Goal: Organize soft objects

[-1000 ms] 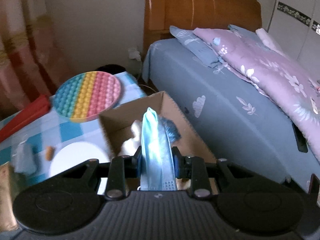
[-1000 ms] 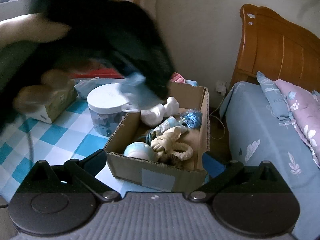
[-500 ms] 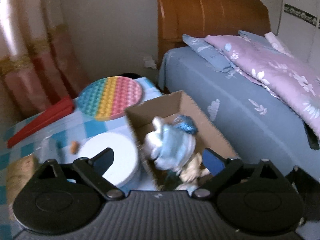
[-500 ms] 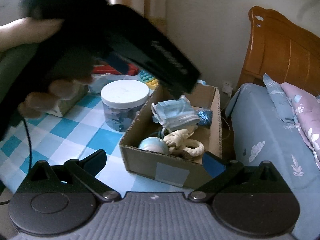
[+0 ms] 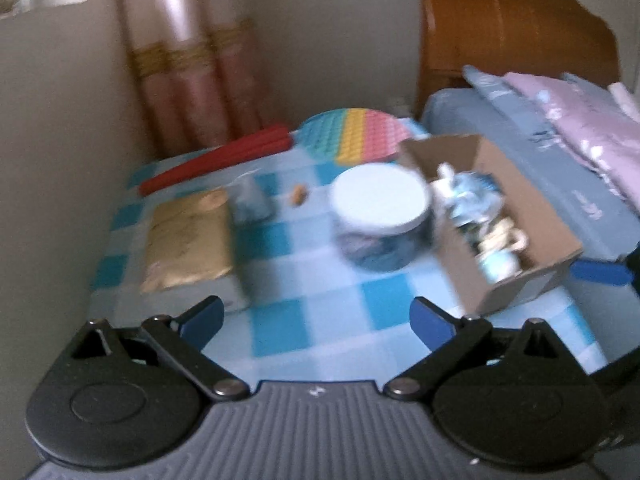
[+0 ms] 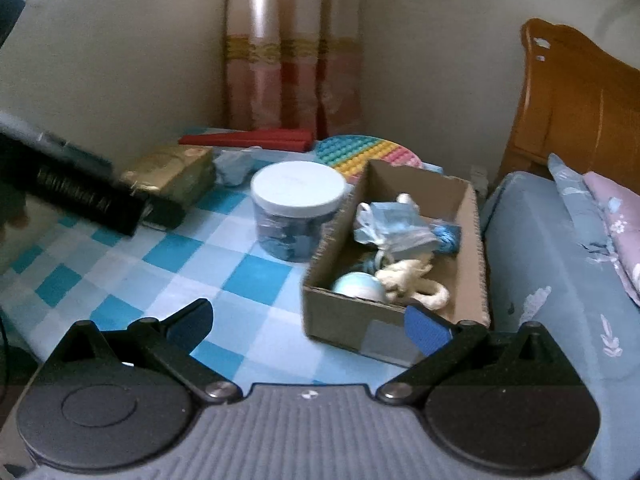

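Both tools (image 5: 316, 320) (image 6: 308, 324) level, agape (empty)

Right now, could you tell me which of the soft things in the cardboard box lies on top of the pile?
The pale blue face mask, crumpled at the far end of the cardboard box. It sits above the white rope toy and the light blue ball, which lie lower, toward the near end.

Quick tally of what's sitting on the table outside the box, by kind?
Jar: 1
Tissue pack: 1
Pop-it mat: 1
Red sticks: 1 bundle
Crumpled blue cloth: 1
Small orange bit: 1
Total: 6
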`<state>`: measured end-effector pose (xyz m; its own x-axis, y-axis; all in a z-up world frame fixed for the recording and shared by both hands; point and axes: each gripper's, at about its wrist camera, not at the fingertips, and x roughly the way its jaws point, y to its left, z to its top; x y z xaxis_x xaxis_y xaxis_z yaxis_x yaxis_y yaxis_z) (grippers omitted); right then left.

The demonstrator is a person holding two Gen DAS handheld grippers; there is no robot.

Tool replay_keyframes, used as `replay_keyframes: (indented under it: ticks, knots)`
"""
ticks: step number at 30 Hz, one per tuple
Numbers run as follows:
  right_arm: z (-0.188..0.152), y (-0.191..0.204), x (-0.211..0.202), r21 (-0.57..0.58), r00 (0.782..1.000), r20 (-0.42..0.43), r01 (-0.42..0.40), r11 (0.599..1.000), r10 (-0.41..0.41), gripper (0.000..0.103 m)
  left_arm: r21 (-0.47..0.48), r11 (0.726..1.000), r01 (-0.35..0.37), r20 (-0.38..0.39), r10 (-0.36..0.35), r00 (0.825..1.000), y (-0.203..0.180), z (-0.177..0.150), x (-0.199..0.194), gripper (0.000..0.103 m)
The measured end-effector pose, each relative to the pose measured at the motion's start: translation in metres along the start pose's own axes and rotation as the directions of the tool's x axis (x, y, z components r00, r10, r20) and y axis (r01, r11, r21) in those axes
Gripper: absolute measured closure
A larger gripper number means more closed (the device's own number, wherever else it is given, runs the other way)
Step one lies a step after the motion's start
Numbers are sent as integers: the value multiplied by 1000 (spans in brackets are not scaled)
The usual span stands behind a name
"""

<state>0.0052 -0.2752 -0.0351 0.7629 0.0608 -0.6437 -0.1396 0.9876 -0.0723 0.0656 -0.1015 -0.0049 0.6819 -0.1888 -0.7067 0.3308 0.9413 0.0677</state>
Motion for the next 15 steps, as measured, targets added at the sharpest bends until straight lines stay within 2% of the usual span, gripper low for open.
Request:
replay_keyframes:
  ticks: [5,10,15]
  knots:
    - [9,10,-1,-6,998,17,-67,998,67,0,-56,998,-23,-7,22,1000,26,-14,-5,4]
    - [32,15,3,-10,990,39,-137,990,138,0,-81,996,-45,5,45,999,43,-19,-7,4]
    - [64,22,24,-75,984,-4,-176,982,176,0,-96,994,-46,20,49,999,54,-23,-6,4]
